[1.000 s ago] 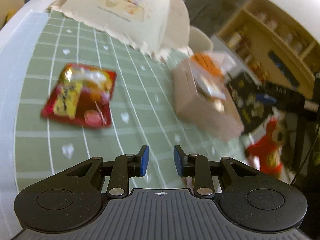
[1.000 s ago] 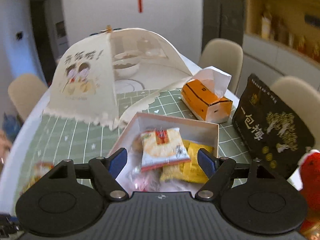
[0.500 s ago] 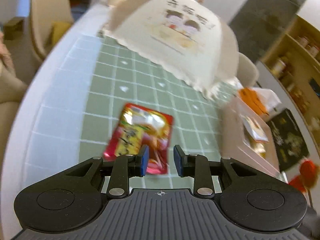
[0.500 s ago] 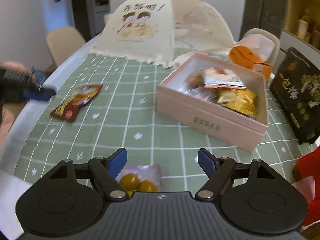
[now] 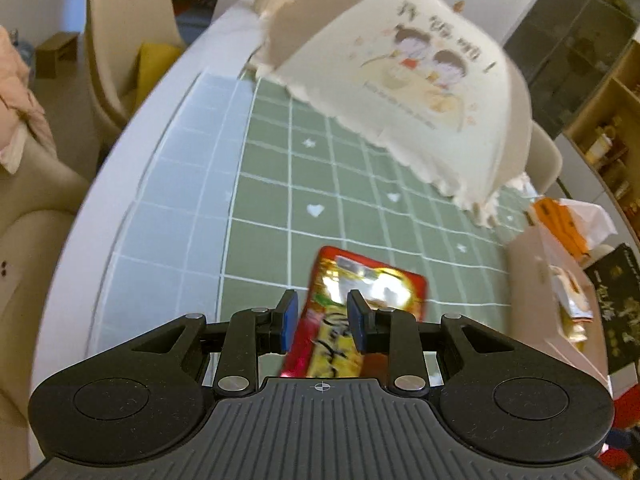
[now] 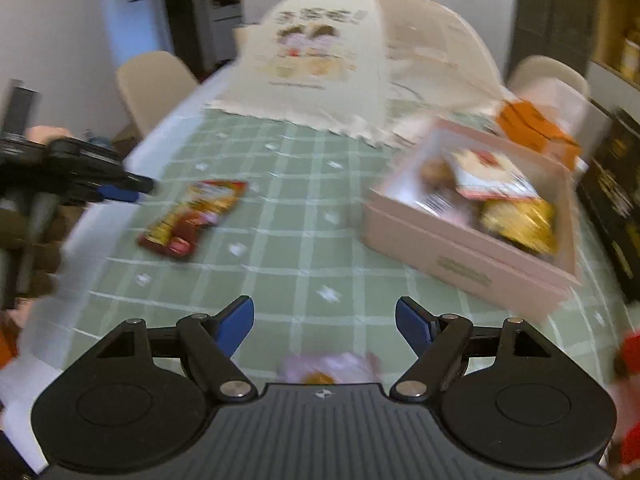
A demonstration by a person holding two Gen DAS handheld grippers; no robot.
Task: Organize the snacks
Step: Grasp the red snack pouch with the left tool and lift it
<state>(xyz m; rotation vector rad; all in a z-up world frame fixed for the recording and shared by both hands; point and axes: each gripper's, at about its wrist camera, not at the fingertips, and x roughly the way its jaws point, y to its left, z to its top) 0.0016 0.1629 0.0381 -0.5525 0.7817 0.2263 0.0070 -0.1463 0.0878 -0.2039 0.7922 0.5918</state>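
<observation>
A red and yellow snack packet (image 5: 372, 284) lies flat on the green checked tablecloth; it also shows in the right wrist view (image 6: 192, 216). My left gripper (image 5: 322, 322) hovers just above its near end, jaws narrowly open with the packet showing between them, not gripping it. The left gripper also shows in the right wrist view (image 6: 120, 188). My right gripper (image 6: 324, 324) is wide open and empty above a purple-wrapped snack (image 6: 328, 366) at the table's near edge. A pink box (image 6: 472, 264) with several snack packets stands to the right.
A cream mesh food cover (image 5: 416, 84) stands at the back of the table. An orange tissue box (image 6: 536, 128) and a black bag (image 6: 616, 200) are beside the pink box. Beige chairs (image 5: 116, 52) stand around the table's edge.
My left gripper has swung over to the red packet, which now lies between its fingers. My right gripper has pulled back from the pink box towards the near edge, over the purple-wrapped snack.
</observation>
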